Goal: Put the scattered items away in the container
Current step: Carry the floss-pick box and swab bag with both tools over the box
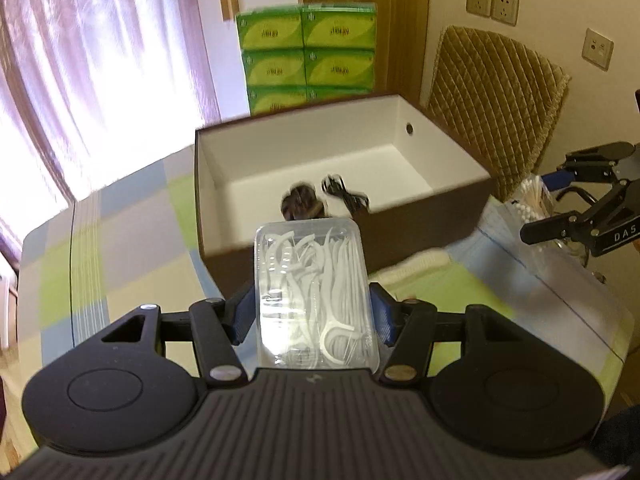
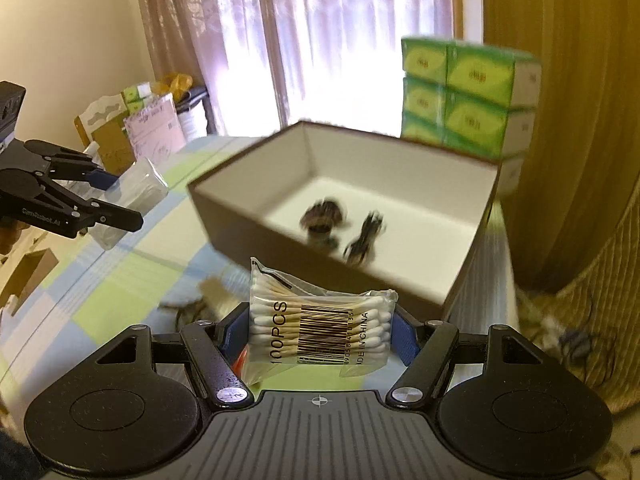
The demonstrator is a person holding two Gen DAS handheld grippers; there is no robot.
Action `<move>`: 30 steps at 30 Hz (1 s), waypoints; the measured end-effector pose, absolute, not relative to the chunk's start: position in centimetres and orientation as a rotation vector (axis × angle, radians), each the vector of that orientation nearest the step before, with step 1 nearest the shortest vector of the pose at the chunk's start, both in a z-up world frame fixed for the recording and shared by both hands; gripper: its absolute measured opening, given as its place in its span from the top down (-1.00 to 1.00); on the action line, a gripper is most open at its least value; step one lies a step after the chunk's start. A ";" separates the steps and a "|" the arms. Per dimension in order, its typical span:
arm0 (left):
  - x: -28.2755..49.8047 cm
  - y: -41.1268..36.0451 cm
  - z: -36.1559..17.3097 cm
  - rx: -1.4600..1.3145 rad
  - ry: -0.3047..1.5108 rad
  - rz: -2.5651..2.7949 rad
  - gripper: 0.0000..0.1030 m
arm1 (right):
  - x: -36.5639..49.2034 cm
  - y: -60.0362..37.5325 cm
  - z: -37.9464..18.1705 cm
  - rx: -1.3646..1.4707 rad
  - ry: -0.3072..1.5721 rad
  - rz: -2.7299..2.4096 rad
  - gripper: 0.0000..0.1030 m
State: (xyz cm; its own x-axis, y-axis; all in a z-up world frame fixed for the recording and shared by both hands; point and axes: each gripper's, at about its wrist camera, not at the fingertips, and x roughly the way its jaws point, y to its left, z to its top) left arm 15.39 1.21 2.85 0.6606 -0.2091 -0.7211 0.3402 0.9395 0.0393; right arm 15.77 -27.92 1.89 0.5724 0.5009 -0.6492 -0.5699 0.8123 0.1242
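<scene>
both hand-held grippers are loaded: the left hand-held gripper (image 1: 314, 312) is clamped on a clear floss pick box (image 1: 314, 296), its blue pads pressed on the two long sides, so the long axis runs straight ahead along the fingers; the right hand-held gripper (image 2: 318, 330) is clamped on a cotton swab bag (image 2: 320, 330), whose swabs lie crosswise between the pads while the bag's loose top stands up past them. the open cardboard box (image 1: 436, 208) sits on the checked desk (image 1: 132, 240) directly ahead of each, its near wall just beyond the far end of the floss pick box in the left wrist view, and a little farther ahead and to the right of the bag in the right wrist view, so the left looks the nearer to a drop. inside the white interior lie a dark round object (image 1: 300, 202) and a black coiled cable (image 1: 346, 196), both toward the near side; the far half is bare. green tissue packs (image 1: 308, 56) are stacked behind it. each load probably needs to clear the near wall and go in past those two items, and the two grippers converge on the same opening, so they may crowd each other
</scene>
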 end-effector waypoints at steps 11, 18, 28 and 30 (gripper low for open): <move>25.1 0.2 4.5 0.165 0.773 -0.314 -0.05 | 25.4 -26.4 4.1 -0.094 0.667 0.517 -0.42; 32.7 -1.5 3.1 0.119 0.831 -0.336 -0.05 | 32.4 -23.8 3.2 -0.023 0.733 0.407 -0.42; 40.9 -2.5 -2.8 0.106 0.960 -0.281 -0.05 | 40.6 -23.3 -1.6 0.152 0.920 0.317 -0.42; 41.7 -2.6 -3.5 0.110 0.967 -0.271 -0.05 | 41.8 -23.7 -2.3 0.193 0.945 0.300 -0.42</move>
